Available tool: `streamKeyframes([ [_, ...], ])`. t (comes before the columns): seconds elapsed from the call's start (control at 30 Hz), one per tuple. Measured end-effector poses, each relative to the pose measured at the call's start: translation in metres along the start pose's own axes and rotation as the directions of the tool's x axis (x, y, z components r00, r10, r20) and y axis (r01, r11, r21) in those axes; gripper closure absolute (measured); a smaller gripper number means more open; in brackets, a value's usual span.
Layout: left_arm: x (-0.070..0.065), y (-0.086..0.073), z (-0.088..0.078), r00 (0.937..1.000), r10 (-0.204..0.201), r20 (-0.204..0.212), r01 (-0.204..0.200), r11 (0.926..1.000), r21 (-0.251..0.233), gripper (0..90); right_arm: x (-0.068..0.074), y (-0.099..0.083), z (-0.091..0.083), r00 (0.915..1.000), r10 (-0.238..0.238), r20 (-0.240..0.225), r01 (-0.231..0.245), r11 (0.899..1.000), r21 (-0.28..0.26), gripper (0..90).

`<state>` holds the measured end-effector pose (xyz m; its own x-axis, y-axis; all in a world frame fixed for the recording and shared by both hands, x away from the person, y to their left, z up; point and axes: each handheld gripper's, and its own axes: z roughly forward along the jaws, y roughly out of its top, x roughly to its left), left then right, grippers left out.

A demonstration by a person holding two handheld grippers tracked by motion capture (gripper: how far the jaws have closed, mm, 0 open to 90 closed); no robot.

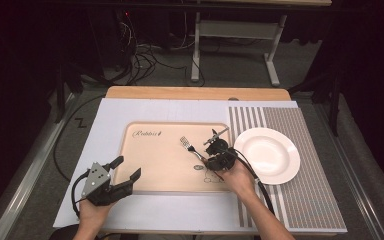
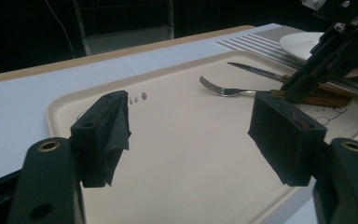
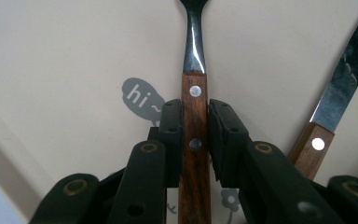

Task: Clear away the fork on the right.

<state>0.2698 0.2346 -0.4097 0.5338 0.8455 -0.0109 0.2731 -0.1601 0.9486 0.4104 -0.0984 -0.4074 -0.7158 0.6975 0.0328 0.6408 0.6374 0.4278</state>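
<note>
While the right gripper (image 3: 196, 135) pinches the wooden handle of the fork (image 3: 195, 116), jaws pressed tight on both sides, the fork lies flat on the beige tray (image 1: 155, 170), tines (image 1: 184, 142) pointing toward the tray's middle. Knife (image 3: 340, 88) w/ matching wood handle lies just beside it, also on the tray, blade toward the far edge. White plate (image 1: 267, 155) sits right of the tray on a striped mat (image 1: 305, 200). Left gripper (image 1: 122, 172) hovers over the tray's near-left corner, jaws spread wide, nothing between them.
</note>
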Motion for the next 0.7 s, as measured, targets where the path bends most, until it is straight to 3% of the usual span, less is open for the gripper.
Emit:
streamKeyframes([
  [0.43, 0.002, 0.000, -0.001, 0.9999, -0.013, -0.001, 0.013, 0.9999, -0.005, 29.1, 0.003, -0.001, 0.000, 0.9991, -0.022, 0.036, 0.022, 1.000, -0.011, 71.9],
  [0.47, 0.002, 0.000, -0.001, 0.9999, -0.011, -0.001, 0.011, 0.9999, -0.004, 29.1, 0.003, -0.001, -0.003, 0.9995, 0.002, 0.033, -0.001, 1.000, -0.027, 68.5],
  [0.7, 0.002, 0.000, -0.002, 0.9998, -0.017, -0.004, 0.017, 0.9998, -0.005, 29.1, 0.002, -0.002, -0.018, 0.9998, -0.015, 0.014, 0.017, 0.993, -0.121, 69.4],
])
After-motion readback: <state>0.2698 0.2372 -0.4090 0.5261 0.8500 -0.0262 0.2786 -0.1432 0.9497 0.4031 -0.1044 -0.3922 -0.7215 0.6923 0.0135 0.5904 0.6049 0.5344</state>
